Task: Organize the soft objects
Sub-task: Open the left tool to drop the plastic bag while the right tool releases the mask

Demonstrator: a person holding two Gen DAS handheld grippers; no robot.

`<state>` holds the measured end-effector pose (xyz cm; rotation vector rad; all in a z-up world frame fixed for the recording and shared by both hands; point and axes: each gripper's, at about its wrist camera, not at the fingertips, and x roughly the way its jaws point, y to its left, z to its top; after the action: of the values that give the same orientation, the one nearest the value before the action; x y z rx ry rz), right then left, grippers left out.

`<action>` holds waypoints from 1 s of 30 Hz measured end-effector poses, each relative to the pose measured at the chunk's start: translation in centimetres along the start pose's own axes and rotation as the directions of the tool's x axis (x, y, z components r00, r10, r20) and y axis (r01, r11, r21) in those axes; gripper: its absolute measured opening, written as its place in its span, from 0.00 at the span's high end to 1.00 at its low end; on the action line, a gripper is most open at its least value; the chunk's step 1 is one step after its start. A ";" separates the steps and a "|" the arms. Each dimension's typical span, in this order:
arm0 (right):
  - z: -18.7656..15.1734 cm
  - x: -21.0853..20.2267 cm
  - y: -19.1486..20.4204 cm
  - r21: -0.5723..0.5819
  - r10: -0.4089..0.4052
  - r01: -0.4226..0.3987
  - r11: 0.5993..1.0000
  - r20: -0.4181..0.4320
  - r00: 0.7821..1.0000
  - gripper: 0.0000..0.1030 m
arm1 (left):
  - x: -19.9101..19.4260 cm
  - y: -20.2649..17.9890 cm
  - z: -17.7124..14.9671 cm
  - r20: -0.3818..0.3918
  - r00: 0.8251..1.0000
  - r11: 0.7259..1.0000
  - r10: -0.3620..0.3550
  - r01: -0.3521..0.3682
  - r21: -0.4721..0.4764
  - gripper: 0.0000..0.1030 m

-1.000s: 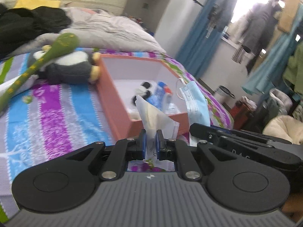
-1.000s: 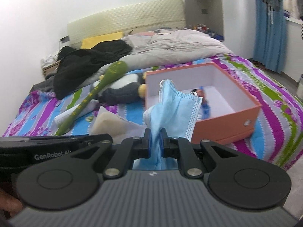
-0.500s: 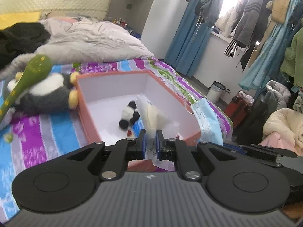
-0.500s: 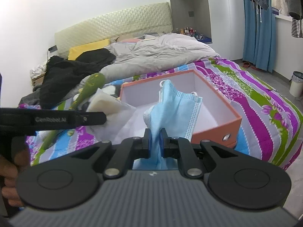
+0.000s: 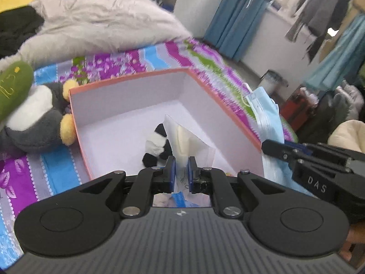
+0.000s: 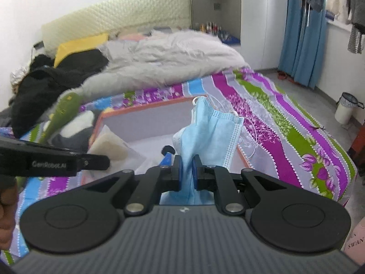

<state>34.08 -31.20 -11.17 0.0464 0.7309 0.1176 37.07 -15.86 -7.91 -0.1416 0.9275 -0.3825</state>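
An orange box [image 5: 212, 96] with a white inside lies open on the striped bed. My left gripper [image 5: 181, 166] is shut on a clear packet with a cream pad [image 5: 186, 142], held over the box's near part. Below it a small panda plush [image 5: 155, 142] lies in the box. My right gripper [image 6: 187, 167] is shut on a light blue face mask [image 6: 212, 132], hanging above the box's right wall [image 6: 241, 153]. The same mask [image 5: 265, 116] shows at the right of the left wrist view, and the packet [image 6: 109, 145] at the left of the right wrist view.
A penguin plush [image 5: 34, 118] and a long green plush [image 5: 13, 84] lie left of the box. A grey duvet [image 6: 164, 61] and black clothes [image 6: 45, 86] cover the far bed. A small bin [image 6: 345, 108] stands on the floor at the right. A hand [image 6: 6, 207] shows at the left edge.
Both grippers have travelled toward the box with their loads. The packet went from in front of the box's near wall to over its inside. The mask now hangs at its right wall.
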 end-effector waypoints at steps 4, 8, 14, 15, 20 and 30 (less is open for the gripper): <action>0.5 4.4 -1.2 0.017 -0.025 0.027 0.999 -0.086 0.996 0.87 | 3.8 0.8 1.2 -0.072 0.996 0.999 0.053 -0.052 0.005 0.88; 0.0 8.0 -1.6 0.007 -0.054 0.056 0.998 -0.165 0.985 0.87 | 7.3 2.0 1.7 -0.144 0.986 0.996 0.087 -0.088 -0.002 0.88; -1.5 12.1 -2.3 0.007 -0.043 0.046 0.999 -0.261 0.964 0.86 | 10.7 3.4 1.3 -0.215 0.970 0.993 0.115 -0.118 0.000 0.88; -1.7 12.4 -2.3 0.005 -0.042 0.045 0.999 -0.269 0.962 0.86 | 10.9 3.5 1.3 -0.218 0.969 0.992 0.121 -0.123 0.002 0.88; -2.6 13.0 -2.6 0.006 -0.041 0.045 0.999 -0.288 0.957 0.86 | 11.9 3.9 1.1 -0.241 0.962 0.991 0.127 -0.130 0.003 0.88; -1.6 10.9 -3.7 0.083 -0.007 0.028 0.996 -0.244 0.970 0.45 | 11.0 3.2 1.4 -0.228 0.966 0.992 0.125 -0.126 0.009 0.54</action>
<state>41.45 -33.52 -19.90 0.1086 0.9822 0.0757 44.89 -17.16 -16.22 -0.0435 1.1588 -0.2817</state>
